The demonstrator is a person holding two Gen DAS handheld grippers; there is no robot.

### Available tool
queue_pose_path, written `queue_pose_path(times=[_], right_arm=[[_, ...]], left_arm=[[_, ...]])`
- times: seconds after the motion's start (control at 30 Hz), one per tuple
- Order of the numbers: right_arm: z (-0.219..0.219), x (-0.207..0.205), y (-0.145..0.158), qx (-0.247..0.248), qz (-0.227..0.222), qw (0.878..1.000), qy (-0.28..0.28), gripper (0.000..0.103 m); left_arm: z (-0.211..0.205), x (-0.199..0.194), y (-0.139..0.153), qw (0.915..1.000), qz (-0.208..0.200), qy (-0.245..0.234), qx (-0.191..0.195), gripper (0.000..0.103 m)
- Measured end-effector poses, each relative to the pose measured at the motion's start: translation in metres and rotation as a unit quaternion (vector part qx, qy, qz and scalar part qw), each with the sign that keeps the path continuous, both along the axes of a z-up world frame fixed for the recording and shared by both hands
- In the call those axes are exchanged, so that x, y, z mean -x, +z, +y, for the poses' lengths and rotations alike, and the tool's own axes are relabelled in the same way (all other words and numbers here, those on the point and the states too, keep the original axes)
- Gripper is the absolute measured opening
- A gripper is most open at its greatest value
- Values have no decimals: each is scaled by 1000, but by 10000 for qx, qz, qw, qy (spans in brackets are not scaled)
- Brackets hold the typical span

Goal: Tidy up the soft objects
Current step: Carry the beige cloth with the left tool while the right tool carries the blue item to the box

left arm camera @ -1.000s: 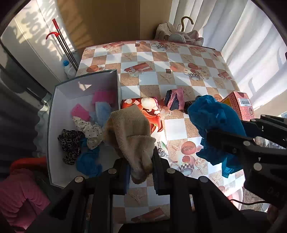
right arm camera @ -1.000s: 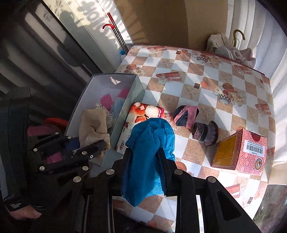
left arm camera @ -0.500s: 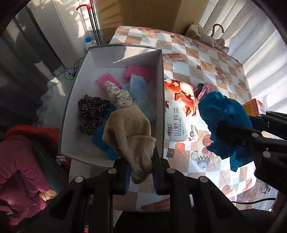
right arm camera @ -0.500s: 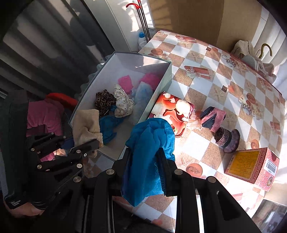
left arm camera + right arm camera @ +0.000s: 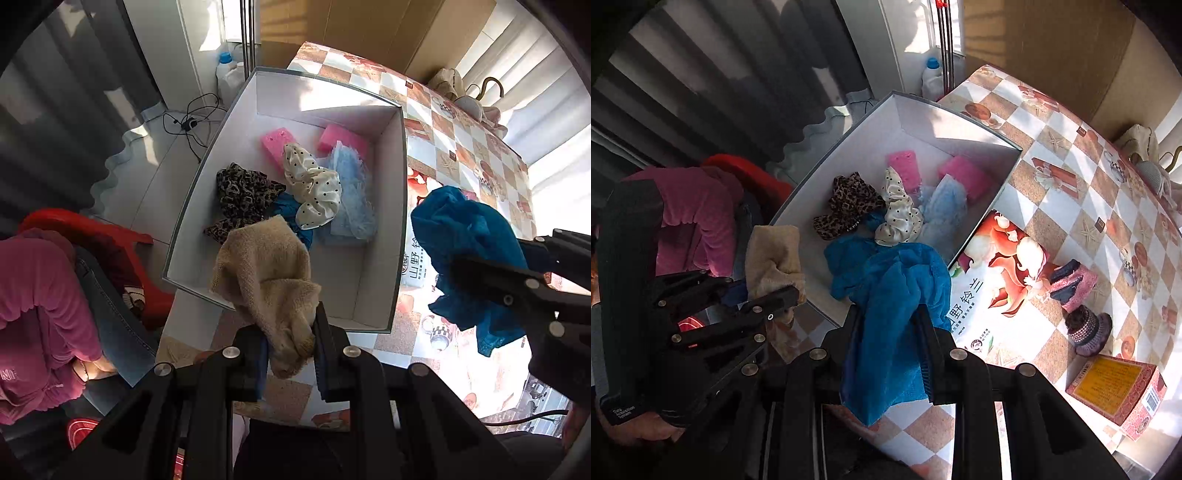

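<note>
My left gripper (image 5: pixel 290 334) is shut on a beige towel (image 5: pixel 266 269) and holds it above the near edge of the white box (image 5: pixel 400 206). It also shows in the right wrist view (image 5: pixel 775 291). My right gripper (image 5: pixel 888 332) is shut on a blue cloth (image 5: pixel 894 291), held above the box's near right corner; the cloth shows in the left wrist view (image 5: pixel 469 236). Inside the box (image 5: pixel 857 147) lie pink sponges (image 5: pixel 277 142), a leopard-print scrunchie (image 5: pixel 243 195), a polka-dot cloth (image 5: pixel 314 184) and a light blue fluffy piece (image 5: pixel 351 192).
A printed tissue pack (image 5: pixel 993 266) lies on the checkered table (image 5: pixel 1063 184) right of the box. Beyond it are a pink knitted piece (image 5: pixel 1071 282), a dark knitted piece (image 5: pixel 1087 325) and a red carton (image 5: pixel 1119 395). A person in pink (image 5: pixel 40 314) sits at left.
Both grippers have moved left, from over the table to over the box, carrying the beige towel and the blue cloth. Both stay shut on their cloths.
</note>
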State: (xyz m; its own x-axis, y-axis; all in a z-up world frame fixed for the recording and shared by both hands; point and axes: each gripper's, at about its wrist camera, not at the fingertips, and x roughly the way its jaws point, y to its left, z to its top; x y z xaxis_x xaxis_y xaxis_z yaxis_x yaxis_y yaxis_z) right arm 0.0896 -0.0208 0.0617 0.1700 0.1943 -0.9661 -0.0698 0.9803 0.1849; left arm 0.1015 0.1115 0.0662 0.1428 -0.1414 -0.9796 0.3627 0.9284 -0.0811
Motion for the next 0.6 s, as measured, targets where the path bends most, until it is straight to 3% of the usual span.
queue_pose_path(times=[0.6], right_arm=[[-23,8,12,97,-166,9989,-417,30]], left_arm=[[-21,-4,6,9994,-62,-342,73,22]])
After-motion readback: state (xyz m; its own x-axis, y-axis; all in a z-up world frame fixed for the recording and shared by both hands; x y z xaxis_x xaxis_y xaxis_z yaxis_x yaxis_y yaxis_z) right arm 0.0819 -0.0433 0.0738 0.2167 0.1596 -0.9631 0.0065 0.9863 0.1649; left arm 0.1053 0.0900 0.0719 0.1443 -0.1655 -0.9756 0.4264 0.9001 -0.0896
